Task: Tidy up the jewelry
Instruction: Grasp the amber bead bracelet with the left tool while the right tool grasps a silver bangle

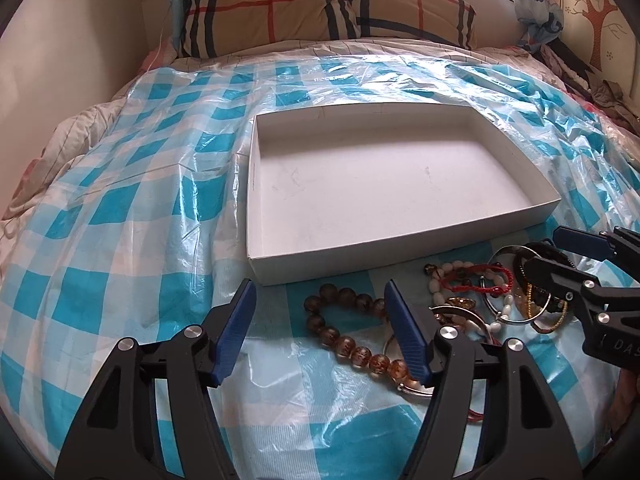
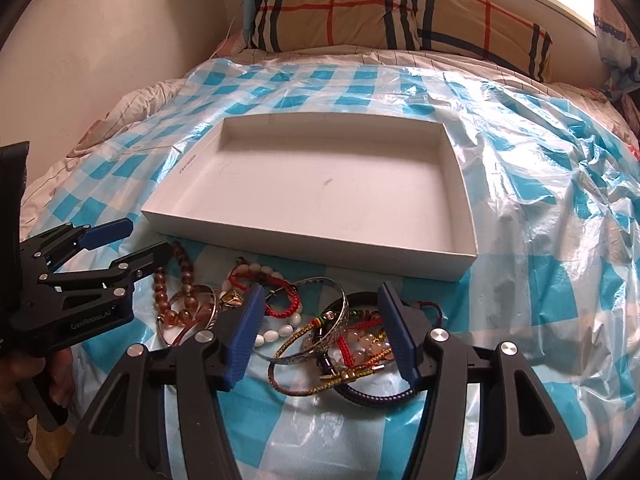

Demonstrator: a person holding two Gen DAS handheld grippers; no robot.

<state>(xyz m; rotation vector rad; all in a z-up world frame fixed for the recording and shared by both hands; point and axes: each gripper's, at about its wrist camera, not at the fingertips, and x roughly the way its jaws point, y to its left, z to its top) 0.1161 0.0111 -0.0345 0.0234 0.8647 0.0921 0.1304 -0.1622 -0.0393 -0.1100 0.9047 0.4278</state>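
A shallow white box [image 1: 260, 264] [image 2: 466, 200] lies empty on the bed. In front of it lies a pile of jewelry: a brown bead bracelet [image 1: 344, 340] [image 2: 160, 280], a red cord bracelet [image 1: 476, 280] [image 2: 280, 308], white beads [image 2: 276, 334], a silver bangle [image 2: 340, 328] and braided cords [image 2: 320, 380]. My left gripper [image 1: 320, 292] [image 2: 150, 236] is open and empty over the brown bead bracelet. My right gripper [image 2: 320, 292] [image 1: 544, 248] is open and empty over the bangle and cords.
A blue-and-white checked plastic sheet [image 1: 120, 240] [image 2: 540, 240] covers the bed. Plaid pillows [image 1: 280, 4] [image 2: 340, 8] lie at the head under a window. A wall [image 1: 60, 40] runs along the left; curtain and clothes [image 1: 560, 40] sit at the right.
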